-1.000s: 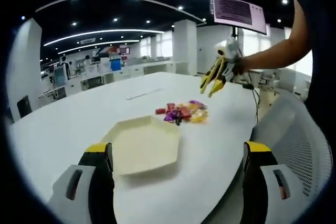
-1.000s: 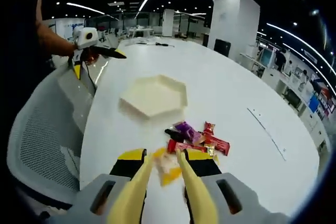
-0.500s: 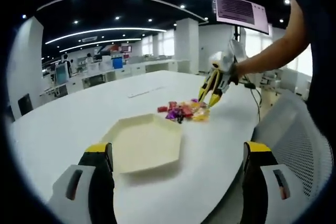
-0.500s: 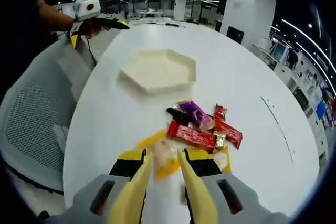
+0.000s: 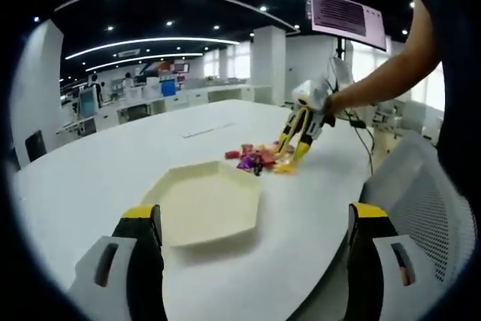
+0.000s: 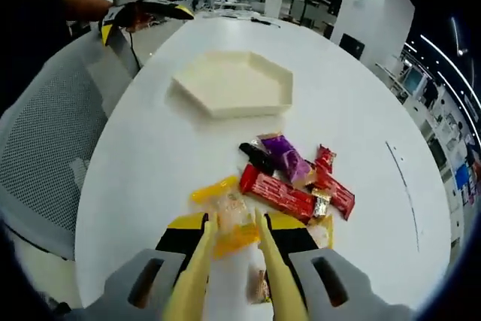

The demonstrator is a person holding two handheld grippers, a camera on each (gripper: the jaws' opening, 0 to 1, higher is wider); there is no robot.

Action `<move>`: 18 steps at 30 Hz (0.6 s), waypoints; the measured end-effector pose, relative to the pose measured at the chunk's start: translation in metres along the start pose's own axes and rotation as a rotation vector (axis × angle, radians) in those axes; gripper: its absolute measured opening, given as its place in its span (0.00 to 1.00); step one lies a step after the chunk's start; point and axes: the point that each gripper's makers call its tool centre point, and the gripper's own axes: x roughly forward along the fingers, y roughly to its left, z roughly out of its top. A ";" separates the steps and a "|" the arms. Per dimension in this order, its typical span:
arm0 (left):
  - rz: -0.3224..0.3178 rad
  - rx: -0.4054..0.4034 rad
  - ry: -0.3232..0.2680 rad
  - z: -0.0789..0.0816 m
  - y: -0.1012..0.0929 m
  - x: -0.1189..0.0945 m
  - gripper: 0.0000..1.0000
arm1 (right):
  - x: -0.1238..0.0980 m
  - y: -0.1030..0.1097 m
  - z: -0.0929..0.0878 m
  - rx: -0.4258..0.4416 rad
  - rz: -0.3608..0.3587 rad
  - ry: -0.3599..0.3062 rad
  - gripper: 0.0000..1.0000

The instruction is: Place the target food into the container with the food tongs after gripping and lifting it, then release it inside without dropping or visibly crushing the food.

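Closing down over the pile, the right gripper [image 6: 234,219] has come lower and nearer than a second ago; its yellow tongs [image 6: 274,268] now straddle a pale-and-yellow wrapped snack [image 6: 231,218] at the near edge of the heap, tips narrow and just beside it on either side — whether they already pinch it I cannot tell; in the left gripper view the same tongs [image 5: 294,134] reach the table at the sweets. That puts the task at the grip step, lift not yet begun. The hexagonal tray [image 6: 233,84] sits well apart on the white table [image 6: 135,163], with bare surface between; the left gripper [image 5: 255,249] hangs wide open and idle, its jaws framing the tray [image 5: 204,204]. Crowding the target are a red bar [image 6: 276,193], a purple packet [image 6: 284,157] and a yellow wrapper [image 6: 214,188] — neighbours that could be dragged along; a mesh chair [image 6: 45,155] stands beside the table.
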 end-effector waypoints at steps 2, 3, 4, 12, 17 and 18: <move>-0.001 0.004 0.003 0.000 0.000 0.000 0.99 | 0.002 0.001 0.001 -0.008 0.008 0.003 0.29; -0.004 0.002 0.003 0.000 -0.001 0.000 0.99 | 0.004 0.003 0.001 0.009 0.033 0.003 0.29; -0.004 0.004 0.005 0.000 -0.001 0.000 0.99 | 0.006 0.004 -0.001 0.009 0.042 0.014 0.28; 0.002 0.004 0.006 -0.001 0.000 0.000 0.99 | 0.007 -0.002 -0.001 0.095 0.035 0.047 0.21; 0.004 0.004 0.005 -0.001 0.001 0.000 0.99 | 0.004 -0.003 0.000 0.138 0.018 0.034 0.19; 0.005 0.006 0.001 0.000 0.001 0.000 0.99 | 0.003 -0.004 0.000 0.145 0.013 0.031 0.19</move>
